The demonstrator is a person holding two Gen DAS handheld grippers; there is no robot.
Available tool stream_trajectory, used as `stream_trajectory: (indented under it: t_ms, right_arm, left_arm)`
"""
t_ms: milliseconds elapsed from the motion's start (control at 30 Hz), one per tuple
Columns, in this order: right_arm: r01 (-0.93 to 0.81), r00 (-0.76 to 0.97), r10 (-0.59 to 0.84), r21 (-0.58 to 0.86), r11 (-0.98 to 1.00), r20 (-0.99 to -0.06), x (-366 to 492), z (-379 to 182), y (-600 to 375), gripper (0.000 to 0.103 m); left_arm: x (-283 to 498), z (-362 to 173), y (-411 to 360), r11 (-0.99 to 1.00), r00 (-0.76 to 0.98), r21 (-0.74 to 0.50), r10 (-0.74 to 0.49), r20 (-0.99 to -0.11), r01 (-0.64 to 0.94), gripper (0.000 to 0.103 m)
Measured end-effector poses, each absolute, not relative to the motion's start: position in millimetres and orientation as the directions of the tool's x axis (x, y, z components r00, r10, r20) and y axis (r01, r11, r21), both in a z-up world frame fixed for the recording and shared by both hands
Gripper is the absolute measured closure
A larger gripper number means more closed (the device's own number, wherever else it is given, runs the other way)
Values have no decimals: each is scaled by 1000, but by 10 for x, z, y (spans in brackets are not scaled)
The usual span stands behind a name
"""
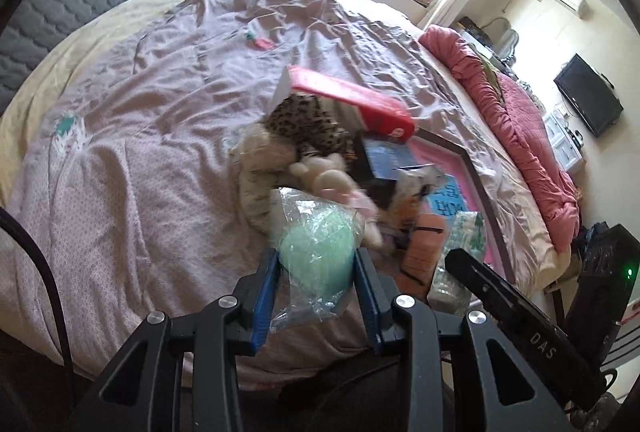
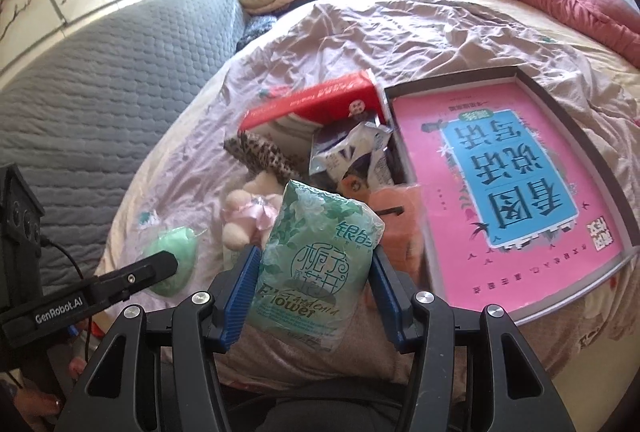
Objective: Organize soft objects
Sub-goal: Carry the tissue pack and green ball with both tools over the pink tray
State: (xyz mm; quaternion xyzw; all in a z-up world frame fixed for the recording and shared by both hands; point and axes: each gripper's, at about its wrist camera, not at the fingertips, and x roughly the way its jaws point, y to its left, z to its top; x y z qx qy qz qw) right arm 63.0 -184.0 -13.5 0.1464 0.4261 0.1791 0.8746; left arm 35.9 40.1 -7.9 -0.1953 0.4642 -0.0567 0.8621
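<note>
Bedding: wrinkled mauve-pink quilt cover (image 1: 168, 119) spread over bed, carrying all items below.

Item 1: pale green soft pad in clear crinkled plastic bag (image 1: 316, 252). Sits between blue pads of left gripper (image 1: 316, 264), both pads pressing bag's sides; jaws about half open, closed onto it. Seen from right wrist cam at 9 o'clock.

Item 2: green-and-white floral plastic pack of tissues, "Flower" print (image 2: 316, 252). Clamped upright between pads of right gripper (image 2: 314, 268), jaws approx. half open.

Item 3: cream plush toy w/ pink ribbon (image 2: 244, 211), lying on quilt just beside tissue pack, at 10 o'clock from it.

Item 4: leopard-print fabric (image 1: 308, 127), partly under red-and-white cardboard box (image 1: 352, 103).

Item 5: pink-and-blue picture book in shallow grey tray (image 2: 504, 183), at 3 o'clock, right wrist cam.

Item 6: orange soft item (image 2: 396, 224), betw. tissue pack & tray; kind unclear.
</note>
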Motion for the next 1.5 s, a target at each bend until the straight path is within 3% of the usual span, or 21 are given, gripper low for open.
stream_trajectory:
  t_ms: [867, 1500]
  right_arm:
    - [18, 715, 282, 419, 908, -640, 675, 127, -3088, 47]
    - [119, 754, 159, 371, 921, -637, 744, 84, -3741, 47]
  left_arm:
    - [561, 340, -945, 941, 546, -316, -330, -770, 123, 65]
    - [885, 166, -1674, 943, 492, -251, -329, -806, 219, 65]
